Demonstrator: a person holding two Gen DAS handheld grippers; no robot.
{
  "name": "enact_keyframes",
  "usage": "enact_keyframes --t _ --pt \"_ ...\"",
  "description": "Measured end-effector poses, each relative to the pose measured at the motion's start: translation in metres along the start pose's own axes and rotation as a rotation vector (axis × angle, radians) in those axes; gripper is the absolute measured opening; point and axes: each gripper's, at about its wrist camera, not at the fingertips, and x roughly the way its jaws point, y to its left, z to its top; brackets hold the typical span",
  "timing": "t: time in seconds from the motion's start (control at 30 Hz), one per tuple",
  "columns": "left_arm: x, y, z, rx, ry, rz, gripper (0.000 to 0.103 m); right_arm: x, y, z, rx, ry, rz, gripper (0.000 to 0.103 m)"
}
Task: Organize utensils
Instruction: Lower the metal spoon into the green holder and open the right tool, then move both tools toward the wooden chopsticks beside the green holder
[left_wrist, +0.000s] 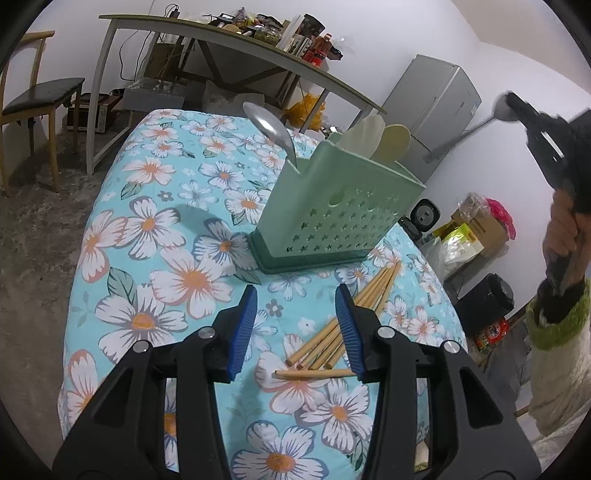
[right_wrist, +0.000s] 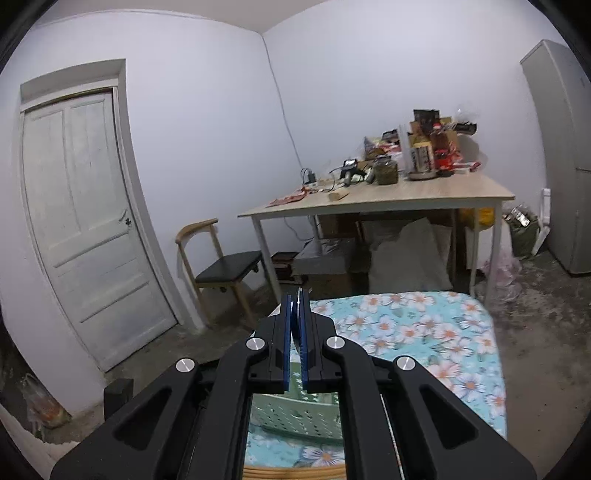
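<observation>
- The right gripper (right_wrist: 295, 299) fills the lower foreground, its blue pads pressed nearly together on a thin metal edge.
- Below it sits a pale green utensil holder (right_wrist: 295, 413) with small perforations, on a floral tablecloth (right_wrist: 424, 332).
- Beyond stand a white door (right_wrist: 85, 221), a chair (right_wrist: 221, 269) and a cluttered wooden table (right_wrist: 388, 195).

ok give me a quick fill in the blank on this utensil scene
1. The green perforated plastic utensil holder stands on a ____ patterned tablecloth.
2. The right hand-held gripper is shut on a metal ____.
3. The bundle of wooden chopsticks lies ____ the holder, on the cloth.
4. The left hand-held gripper holds ____.

Missing words: floral; spoon; outside; nothing
</observation>
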Motion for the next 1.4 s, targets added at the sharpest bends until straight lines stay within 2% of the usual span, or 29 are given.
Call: enact_keyframes --t 0.37,0.5,0.57,0.6,0.7,0.77,0.9,0.93,1.07,1.23,1.4 --pt "0.000 -0.001 -0.005 0.035 -0.001 -0.003 0.045 0.066 -0.023 -0.037 0.097 0.168 -0.027 0.005" --pt "0.000 -0.001 -0.005 0.036 -0.001 -0.001 0.047 0.072 -0.025 -0.048 0.111 0.201 -0.025 0.007" --pt "0.001 -0.001 -0.005 0.036 -0.002 0.000 0.047 0.068 -0.027 -0.049 0.119 0.193 -0.030 0.029" --pt "0.000 -0.001 -0.005 0.036 -0.002 0.000 0.048 0.065 -0.026 -0.049 0.121 0.185 -0.031 0.032" --pt "-0.001 -0.003 -0.006 0.039 -0.005 0.001 0.048 0.050 -0.026 -0.049 0.128 0.160 -0.029 0.035" --pt "-0.002 -0.004 -0.006 0.041 -0.006 0.001 0.048 0.037 -0.026 -0.053 0.129 0.145 -0.034 0.043" --pt "-0.004 -0.007 -0.008 0.042 -0.004 0.003 0.049 0.014 -0.021 -0.069 0.109 0.148 -0.067 0.052" --pt "-0.005 -0.007 -0.008 0.043 -0.004 0.002 0.049 0.009 -0.018 -0.076 0.101 0.155 -0.079 0.057" --pt "-0.009 -0.009 -0.010 0.044 -0.007 0.005 0.051 -0.002 -0.010 -0.111 0.094 0.213 -0.140 0.075" --pt "-0.009 -0.013 -0.014 0.053 0.025 0.014 0.052 -0.004 -0.008 -0.162 0.147 0.320 -0.213 0.092" --pt "-0.003 -0.027 -0.023 0.084 0.073 0.019 0.052 0.005 -0.019 -0.208 0.195 0.432 -0.327 0.095"
